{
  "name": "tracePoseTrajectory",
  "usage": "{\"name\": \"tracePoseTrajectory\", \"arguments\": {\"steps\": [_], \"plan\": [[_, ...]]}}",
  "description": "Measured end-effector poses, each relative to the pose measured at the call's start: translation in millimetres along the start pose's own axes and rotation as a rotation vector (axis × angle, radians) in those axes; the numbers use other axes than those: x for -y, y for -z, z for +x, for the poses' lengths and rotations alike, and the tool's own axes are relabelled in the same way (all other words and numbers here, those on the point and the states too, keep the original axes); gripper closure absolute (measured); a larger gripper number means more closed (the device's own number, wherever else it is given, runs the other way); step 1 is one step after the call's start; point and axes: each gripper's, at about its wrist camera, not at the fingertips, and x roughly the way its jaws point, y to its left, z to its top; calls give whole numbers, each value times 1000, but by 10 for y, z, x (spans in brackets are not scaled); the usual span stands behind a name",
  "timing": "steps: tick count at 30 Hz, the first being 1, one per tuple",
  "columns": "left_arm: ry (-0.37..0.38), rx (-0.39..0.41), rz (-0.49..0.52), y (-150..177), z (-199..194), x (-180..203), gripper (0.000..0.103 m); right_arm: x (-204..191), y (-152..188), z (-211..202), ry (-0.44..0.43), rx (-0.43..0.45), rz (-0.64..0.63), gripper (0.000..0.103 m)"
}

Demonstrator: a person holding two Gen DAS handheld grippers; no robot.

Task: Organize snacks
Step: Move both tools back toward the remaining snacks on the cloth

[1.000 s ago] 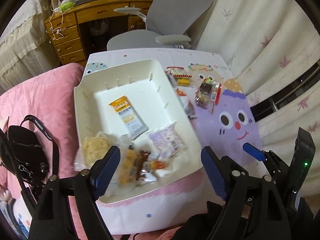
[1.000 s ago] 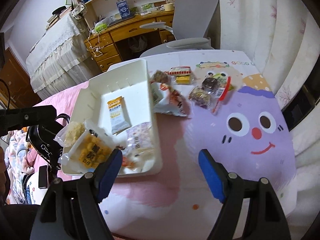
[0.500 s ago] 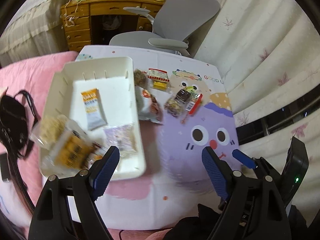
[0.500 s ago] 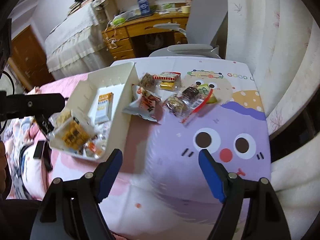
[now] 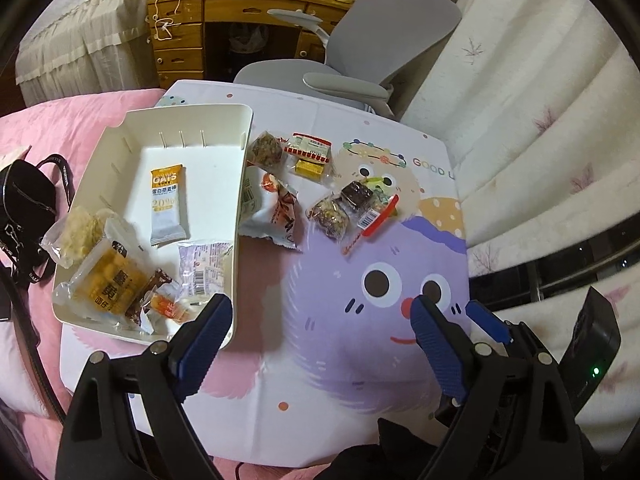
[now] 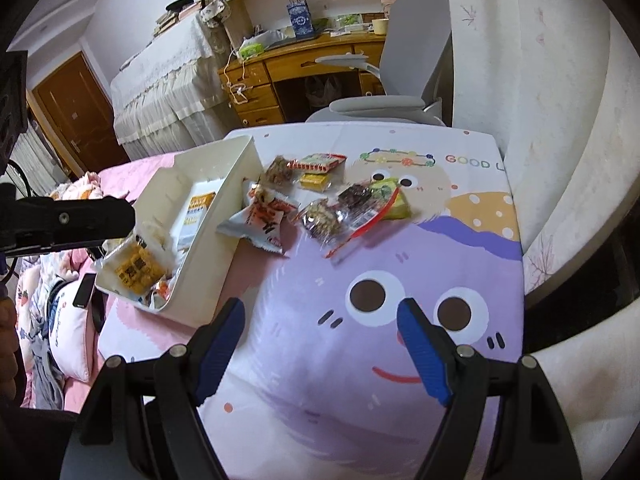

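Your left gripper (image 5: 322, 318) sits at the bottom of its frame, jaws opening with nothing between them; your right gripper (image 6: 320, 322) stands wide and empty over the purple cartoon face on the table (image 6: 400, 420). The white tray (image 5: 244, 148) lies left of centre, holding an oat bar (image 5: 168, 204), a yellow cake packet (image 5: 110, 280) and smaller wrappers you can hardly tell apart; its near corner hides behind your left finger. Loose snacks (image 5: 332, 196) cluster at centre on the table, just right of the tray; their overlapping clear wrappers blur together. A black bag (image 5: 24, 208) is cut off at the left edge.
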Motion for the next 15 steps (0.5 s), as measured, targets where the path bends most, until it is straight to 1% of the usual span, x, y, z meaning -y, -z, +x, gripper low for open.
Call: {"name": "tracePoseTrajectory", "arguments": {"steps": [3,6,10,15], "plan": [[3,-9,-32,-93,110,41,13,73,-56,22,-1,20,-6,24],[20,-7,-53,-196,220,94,13,121,-131,45,9,52,-21,24],[19,-9,-78,-338,396,156,13,172,-249,90,31,101,-51,24],[17,-48,-135,-546,747,175,13,237,-406,266,76,143,-119,24]]}}
